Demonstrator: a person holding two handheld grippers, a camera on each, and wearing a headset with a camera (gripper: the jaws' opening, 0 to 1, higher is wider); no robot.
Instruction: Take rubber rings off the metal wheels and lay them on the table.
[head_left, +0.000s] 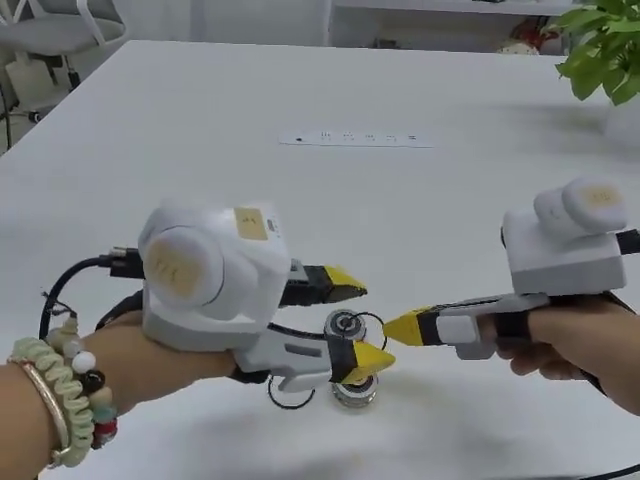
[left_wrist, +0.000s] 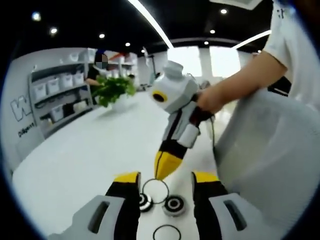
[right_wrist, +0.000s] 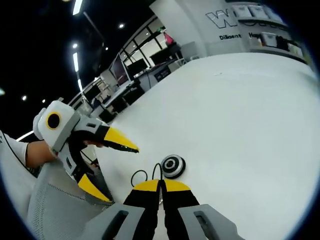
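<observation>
Two small metal wheels sit on the white table: one wheel between the left gripper's jaws, the other wheel just under its lower jaw. My left gripper is open around them. The right gripper comes in from the right, shut on a thin black rubber ring that hangs at its tip above the wheels. A loose ring lies on the table near the left gripper. In the right gripper view the pinched ring rises from the shut jaws beside a wheel.
A flat socket strip is set into the table farther back. A green plant stands at the far right corner, and an office chair at the far left. A black cable trails from the left gripper.
</observation>
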